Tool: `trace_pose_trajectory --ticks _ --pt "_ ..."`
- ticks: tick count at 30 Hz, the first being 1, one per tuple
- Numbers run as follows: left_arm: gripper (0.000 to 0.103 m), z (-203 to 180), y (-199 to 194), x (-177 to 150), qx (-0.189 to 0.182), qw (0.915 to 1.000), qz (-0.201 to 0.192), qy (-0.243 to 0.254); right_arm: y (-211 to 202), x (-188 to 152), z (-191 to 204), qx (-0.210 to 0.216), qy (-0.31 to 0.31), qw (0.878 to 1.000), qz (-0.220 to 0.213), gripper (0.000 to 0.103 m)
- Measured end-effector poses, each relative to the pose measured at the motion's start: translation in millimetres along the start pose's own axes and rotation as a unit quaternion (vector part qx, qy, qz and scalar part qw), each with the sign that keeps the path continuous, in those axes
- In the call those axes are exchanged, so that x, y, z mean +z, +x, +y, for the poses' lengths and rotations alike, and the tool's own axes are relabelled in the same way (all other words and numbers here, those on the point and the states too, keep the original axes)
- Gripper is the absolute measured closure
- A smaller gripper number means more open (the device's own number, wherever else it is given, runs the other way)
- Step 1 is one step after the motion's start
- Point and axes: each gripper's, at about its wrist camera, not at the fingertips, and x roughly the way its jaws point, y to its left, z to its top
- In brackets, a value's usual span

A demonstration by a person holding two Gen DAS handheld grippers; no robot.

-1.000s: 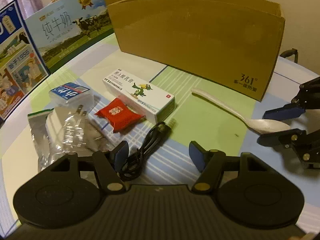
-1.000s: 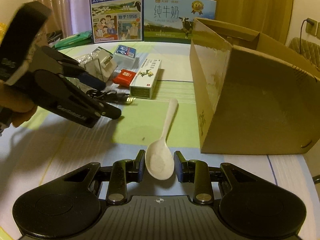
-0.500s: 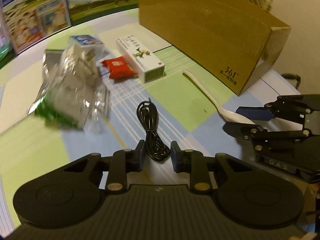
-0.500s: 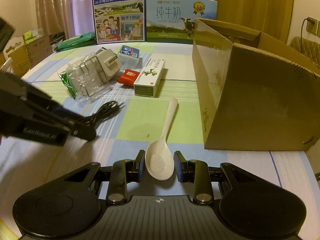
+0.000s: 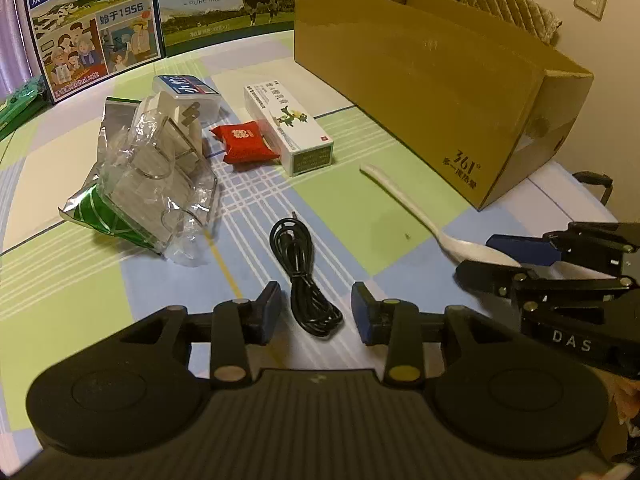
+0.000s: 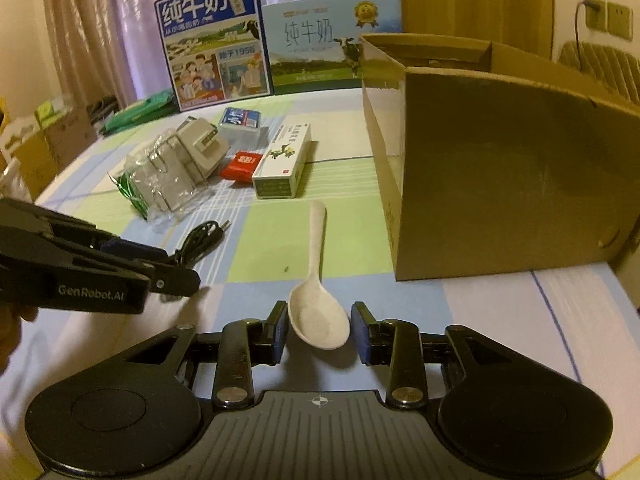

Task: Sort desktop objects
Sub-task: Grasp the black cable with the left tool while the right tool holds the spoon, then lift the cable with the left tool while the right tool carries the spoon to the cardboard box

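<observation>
Left tongs (image 5: 314,314) spread wider since earlier, straddling black cable (image 5: 306,276); right tongs (image 6: 319,332) apart, flanking white spoon (image 6: 318,308).

Matt cardboard box (image 5: 420,76), crinkled glossy plastic bag (image 5: 160,184), smooth pale spoon (image 6: 316,280).

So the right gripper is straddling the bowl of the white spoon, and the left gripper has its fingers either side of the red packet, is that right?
Not quite. The right gripper does straddle the white spoon bowl, but the left gripper has its fingers either side of the coiled black cable, as the left wrist view shows. The red packet lies farther off, beside the ointment box.
</observation>
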Motion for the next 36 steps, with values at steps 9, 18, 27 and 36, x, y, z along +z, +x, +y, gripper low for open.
trace_pose_trajectory --ticks 9,18,27,36 --pt "0.068 4 1 -3 0.004 0.9999 0.000 -0.010 -2 0 3 0.005 0.003 1.000 -0.003 0.062" --pt "0.069 1 6 4 0.010 0.9999 0.005 -0.009 0 -1 8 -0.005 -0.015 1.000 -0.001 0.064" --pt "0.088 -1 2 1 0.028 0.9992 0.002 -0.029 2 1 9 -0.010 -0.026 1.000 0.001 0.073" --pt "0.095 -14 -29 -25 0.020 0.9987 0.005 -0.047 -9 -4 11 -0.008 -0.036 0.999 0.004 0.074"
